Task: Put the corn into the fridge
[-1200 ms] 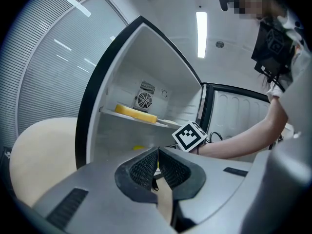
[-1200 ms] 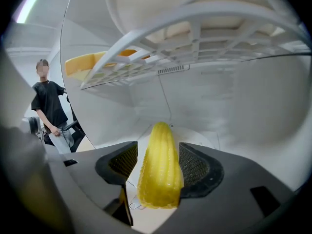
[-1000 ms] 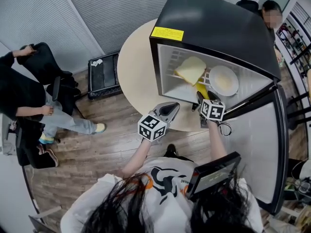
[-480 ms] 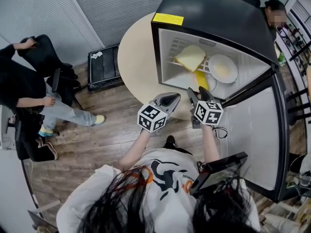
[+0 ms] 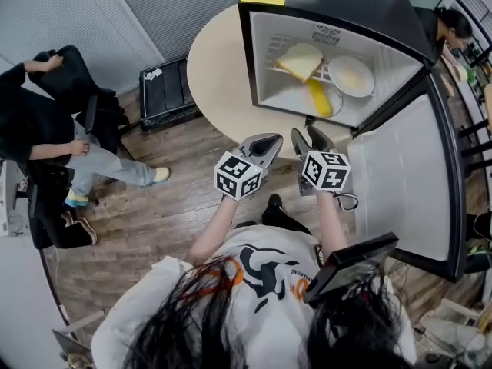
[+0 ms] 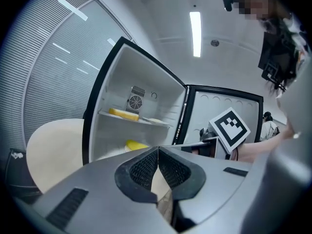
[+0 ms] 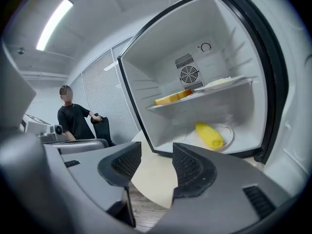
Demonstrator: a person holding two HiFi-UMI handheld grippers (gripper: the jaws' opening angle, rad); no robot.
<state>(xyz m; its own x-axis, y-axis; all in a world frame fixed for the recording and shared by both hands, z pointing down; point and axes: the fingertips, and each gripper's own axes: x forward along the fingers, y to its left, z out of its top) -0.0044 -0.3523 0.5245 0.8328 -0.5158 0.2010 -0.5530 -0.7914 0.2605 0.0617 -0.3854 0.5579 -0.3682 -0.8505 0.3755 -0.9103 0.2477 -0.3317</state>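
Head view: the yellow corn cob (image 5: 317, 98) lay on the bottom floor of the small black fridge (image 5: 247, 60) with its door swung open. Its long axis ran front to back, and it was ahead of and well apart from both grippers. The right gripper (image 5: 309, 138) was nearer it than the left gripper (image 5: 265, 143).

Left gripper view: jaws pressed together, nothing in them.

Right gripper view: jaws apart but closing on thin air, with the corn ahead on a white round plate (image 7: 228, 130). Looked to me like the corn part was done, door next.
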